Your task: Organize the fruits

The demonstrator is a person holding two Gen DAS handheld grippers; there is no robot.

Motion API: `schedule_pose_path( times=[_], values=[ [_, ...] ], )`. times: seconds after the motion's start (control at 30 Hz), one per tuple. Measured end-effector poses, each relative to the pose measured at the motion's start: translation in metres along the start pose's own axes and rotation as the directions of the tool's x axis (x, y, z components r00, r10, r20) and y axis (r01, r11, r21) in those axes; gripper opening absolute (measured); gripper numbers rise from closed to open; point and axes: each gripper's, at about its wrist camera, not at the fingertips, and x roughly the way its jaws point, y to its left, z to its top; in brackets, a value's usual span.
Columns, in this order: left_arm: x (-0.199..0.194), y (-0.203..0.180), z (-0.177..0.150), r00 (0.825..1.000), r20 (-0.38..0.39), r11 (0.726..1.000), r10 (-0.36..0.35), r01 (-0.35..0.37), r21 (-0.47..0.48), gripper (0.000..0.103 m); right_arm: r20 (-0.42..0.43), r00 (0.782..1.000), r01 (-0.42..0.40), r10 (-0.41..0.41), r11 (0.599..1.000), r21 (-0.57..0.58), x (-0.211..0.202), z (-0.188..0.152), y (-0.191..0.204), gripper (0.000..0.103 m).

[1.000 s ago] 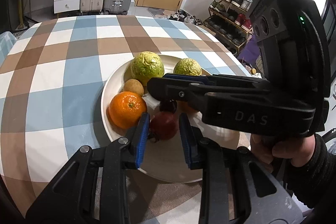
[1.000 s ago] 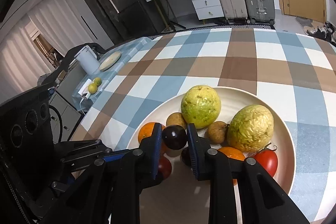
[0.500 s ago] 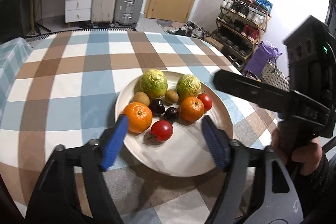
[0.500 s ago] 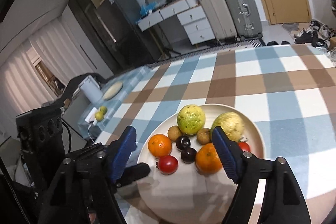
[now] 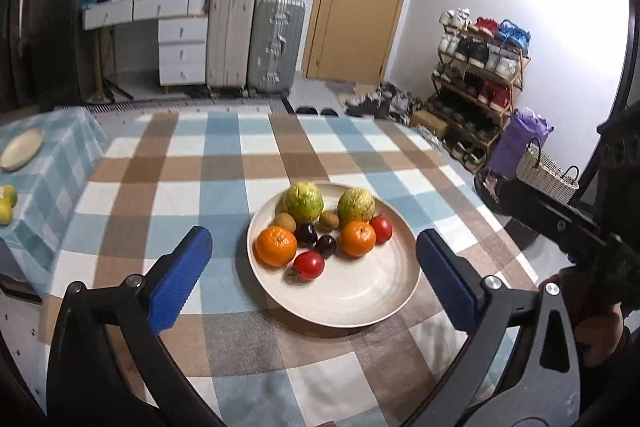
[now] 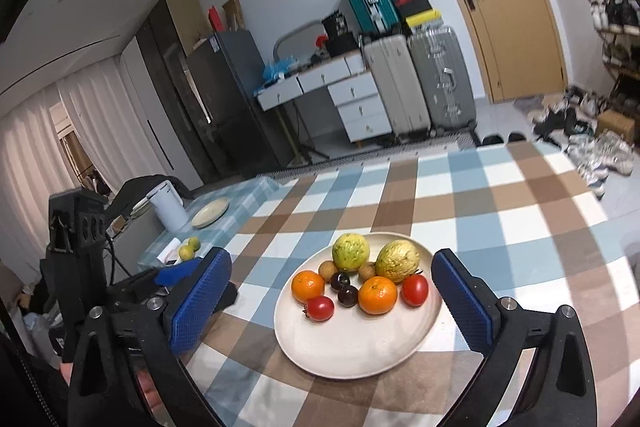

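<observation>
A cream plate [image 5: 360,299] [image 6: 352,347] on the checked tablecloth holds two green guavas [image 5: 303,202], two oranges [image 5: 277,246], two red tomatoes [image 5: 309,265], two dark plums [image 5: 306,234] and two small brown fruits [image 5: 285,221]. The fruits sit in mirrored pairs at the plate's far half. My left gripper [image 5: 314,283] is open and empty, held above the plate's near side. My right gripper [image 6: 332,307] is open and empty, also raised over the plate. The right gripper's body shows at the right edge of the left wrist view [image 5: 576,227].
A side table at the left carries an empty plate [image 5: 22,149], small green fruits [image 5: 6,203] and a white kettle [image 6: 170,207]. Suitcases [image 5: 256,43], drawers, a door and a shoe rack [image 5: 480,75] stand beyond the table.
Both grippers let go of the tomato and the plum onto the plate, opened wide, and pulled back and up away from the fruits.
</observation>
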Motion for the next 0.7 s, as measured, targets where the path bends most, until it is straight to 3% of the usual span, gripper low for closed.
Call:
schedule_pose_path(
  times=[0.43, 0.7],
  values=[
    [-0.07, -0.018, -0.009, 0.991, 0.117, 0.997, 0.069, -0.071, 0.014, 0.102, 0.176, 0.984, 0.061, -0.039, 0.991, -0.119, -0.065, -0.016, 0.035, 0.103],
    [-0.096, -0.016, -0.029, 0.968, 0.226, 0.994, 0.108, -0.108, -0.014, 0.102, 0.283, 0.957, 0.117, -0.059, 0.974, -0.195, -0.088, -0.038, 0.047, 0.103]
  ],
)
